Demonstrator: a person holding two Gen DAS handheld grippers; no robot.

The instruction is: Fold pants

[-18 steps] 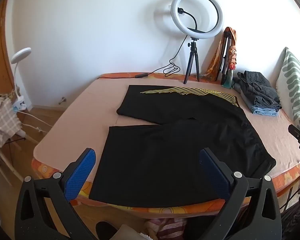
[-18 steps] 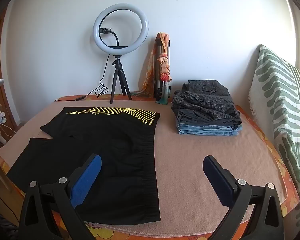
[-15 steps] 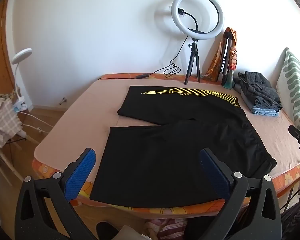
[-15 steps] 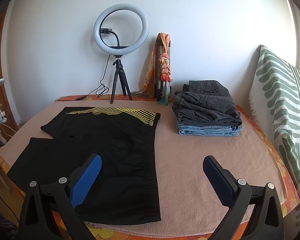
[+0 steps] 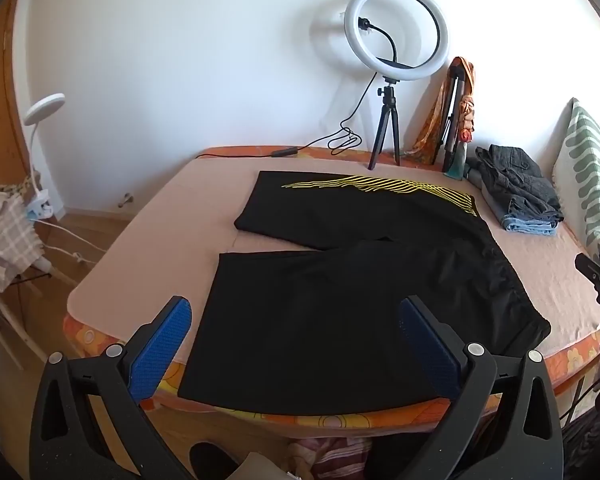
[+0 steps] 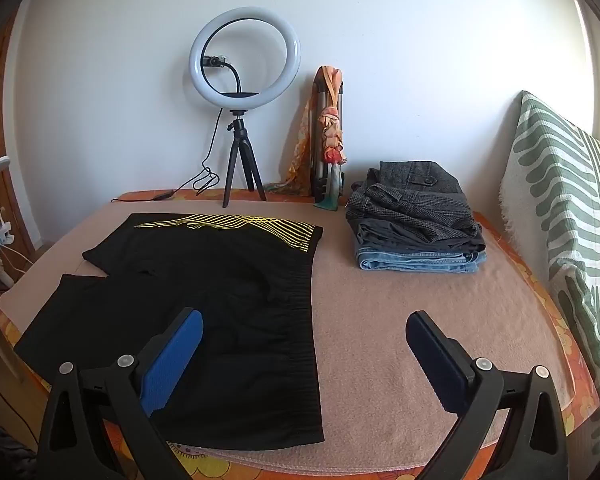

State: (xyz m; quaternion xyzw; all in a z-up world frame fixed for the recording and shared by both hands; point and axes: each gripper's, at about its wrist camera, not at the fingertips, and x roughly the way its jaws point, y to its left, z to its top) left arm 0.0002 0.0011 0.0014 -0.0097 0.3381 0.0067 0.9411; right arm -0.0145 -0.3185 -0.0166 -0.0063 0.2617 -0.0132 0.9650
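Beside left view's bed point(image 5: 148, 216): clip lamp point(image 5: 44, 104)

**A:** Matt black cloth shorts point(image 5: 340, 300) with glossy yellow printed lines lie on a fuzzy pink blanket point(image 6: 400, 340). And the tools?

**B:** The left gripper point(image 5: 296, 344) and right gripper point(image 6: 304, 352) show matt black plastic, with dimpled blue pads point(image 6: 172, 360). Rough grey tweed tops faded denim in the folded stack point(image 6: 416, 220).

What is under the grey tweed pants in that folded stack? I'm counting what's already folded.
Under the grey tweed pants lies a dark folded garment, then light blue jeans at the bottom, resting on the pink blanket. Anything folded inside these layers is hidden.
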